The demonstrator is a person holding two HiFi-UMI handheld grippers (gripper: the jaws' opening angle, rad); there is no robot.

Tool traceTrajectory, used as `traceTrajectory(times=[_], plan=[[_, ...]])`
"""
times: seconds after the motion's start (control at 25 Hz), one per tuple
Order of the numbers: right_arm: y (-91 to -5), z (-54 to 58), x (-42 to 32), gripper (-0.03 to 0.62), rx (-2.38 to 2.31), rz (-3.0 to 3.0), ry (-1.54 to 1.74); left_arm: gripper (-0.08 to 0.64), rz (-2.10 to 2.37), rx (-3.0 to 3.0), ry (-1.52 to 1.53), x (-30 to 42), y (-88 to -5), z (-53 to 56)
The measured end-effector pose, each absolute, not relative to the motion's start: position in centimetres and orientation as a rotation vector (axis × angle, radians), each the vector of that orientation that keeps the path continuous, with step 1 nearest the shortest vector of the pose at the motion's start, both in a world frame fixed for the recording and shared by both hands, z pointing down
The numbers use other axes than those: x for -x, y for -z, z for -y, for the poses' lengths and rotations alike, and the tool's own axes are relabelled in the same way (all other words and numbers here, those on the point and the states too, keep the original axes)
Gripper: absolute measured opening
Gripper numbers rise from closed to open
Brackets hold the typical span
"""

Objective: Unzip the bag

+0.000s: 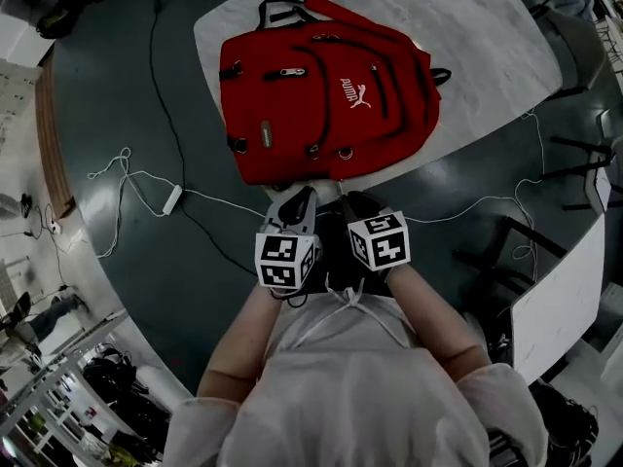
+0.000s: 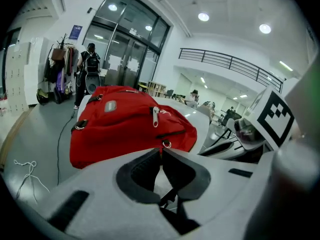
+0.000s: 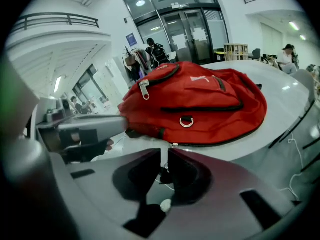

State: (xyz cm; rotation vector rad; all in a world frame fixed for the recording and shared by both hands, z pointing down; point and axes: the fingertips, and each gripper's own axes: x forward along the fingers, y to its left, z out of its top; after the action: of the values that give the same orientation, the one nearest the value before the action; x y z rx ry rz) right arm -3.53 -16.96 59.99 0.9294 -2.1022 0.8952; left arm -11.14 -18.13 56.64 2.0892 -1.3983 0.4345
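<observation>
Up on the white table (image 1: 487, 27), just ahead of both grippers, the red backpack (image 1: 326, 100) lies flat and looks soft and floppy, so I'd pinch a metal zipper pull (image 3: 144, 89) and pin the fabric; left gripper (image 2: 161, 151) and right gripper (image 3: 164, 151) are both closed, holding nothing.
</observation>
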Motion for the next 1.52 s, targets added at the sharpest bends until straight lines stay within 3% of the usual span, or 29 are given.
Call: traceTrajectory(times=[0.72,1.52], plan=[[-65.4,18.8,4.3,0.031,-0.916,1.971,-0.912,0.032,1.304,-1.922,-0.548,11.1,-64.6,21.7],[-64.9,19.5,0.7,0.028,-0.77,1.996,-0.724,0.023,1.228,-1.889,-0.657,10.8,-65.5,21.7]])
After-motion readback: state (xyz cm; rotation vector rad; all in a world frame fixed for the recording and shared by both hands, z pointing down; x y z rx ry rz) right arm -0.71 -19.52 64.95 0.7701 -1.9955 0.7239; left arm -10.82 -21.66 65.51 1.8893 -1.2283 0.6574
